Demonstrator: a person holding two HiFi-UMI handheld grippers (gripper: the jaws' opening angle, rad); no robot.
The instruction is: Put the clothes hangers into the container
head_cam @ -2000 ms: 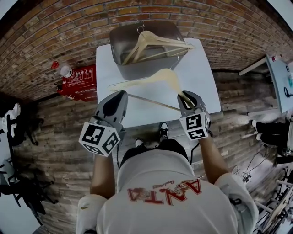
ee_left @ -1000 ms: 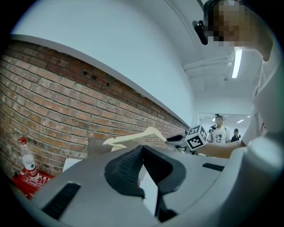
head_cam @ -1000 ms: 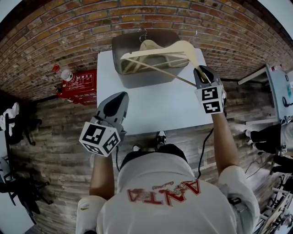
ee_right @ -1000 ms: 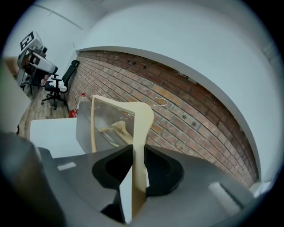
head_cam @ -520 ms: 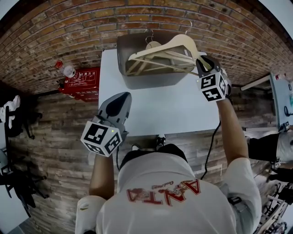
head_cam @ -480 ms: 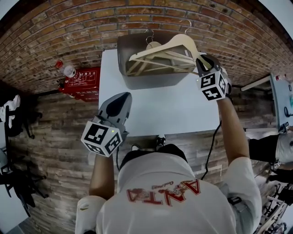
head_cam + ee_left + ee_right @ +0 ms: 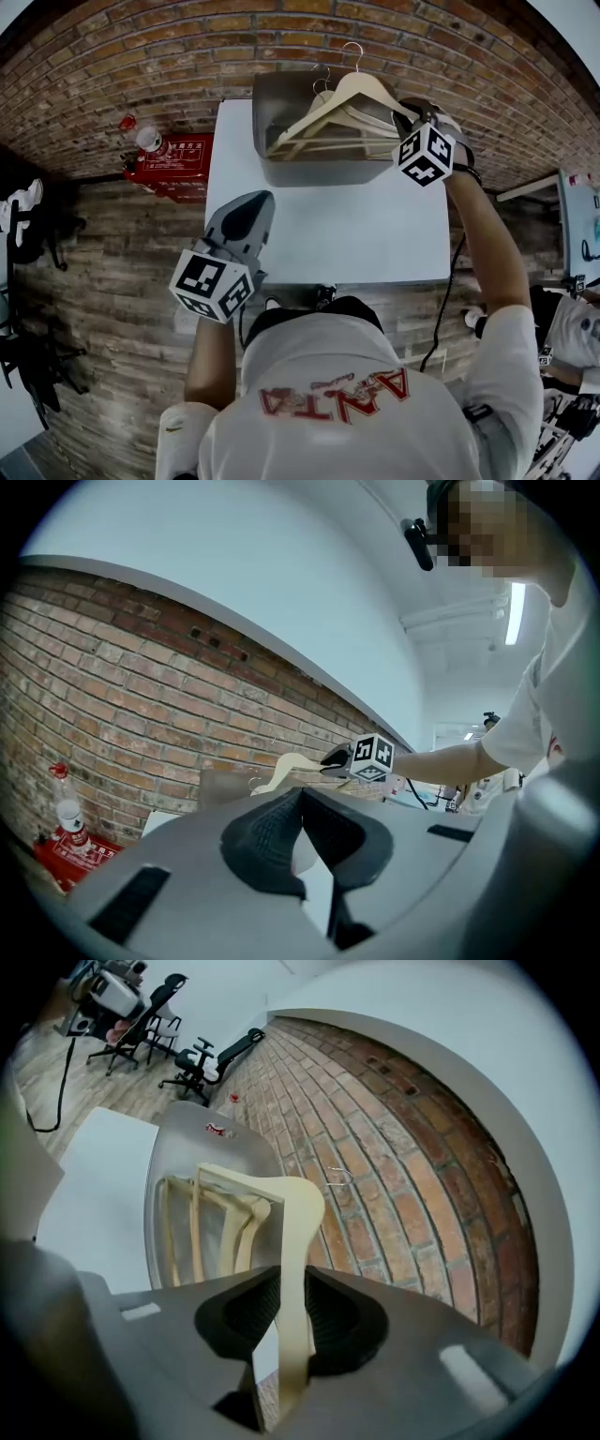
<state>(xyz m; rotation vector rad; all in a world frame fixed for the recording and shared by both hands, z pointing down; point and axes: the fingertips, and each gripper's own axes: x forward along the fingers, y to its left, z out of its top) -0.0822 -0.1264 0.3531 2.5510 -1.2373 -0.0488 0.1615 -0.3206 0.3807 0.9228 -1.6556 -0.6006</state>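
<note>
White desk (image 7: 328, 234) stood tight against the brick wall (image 7: 169, 47), on plank flooring (image 7: 122, 281). To its left a red box (image 7: 173, 164) lay on the floor, with a clear, red-capped bottle (image 7: 148, 139) upright at its far corner. Two black office chairs (image 7: 211, 1058) sat farther along the wall.

The white bench (image 7: 328, 225) stands on a plank floor (image 7: 141, 281), its far edge towards a brick wall (image 7: 187, 37). A grey metal container (image 7: 323, 172) (the only thing resting directly on the top) sits about midway along that far edge, its long side parallel to it.
</note>
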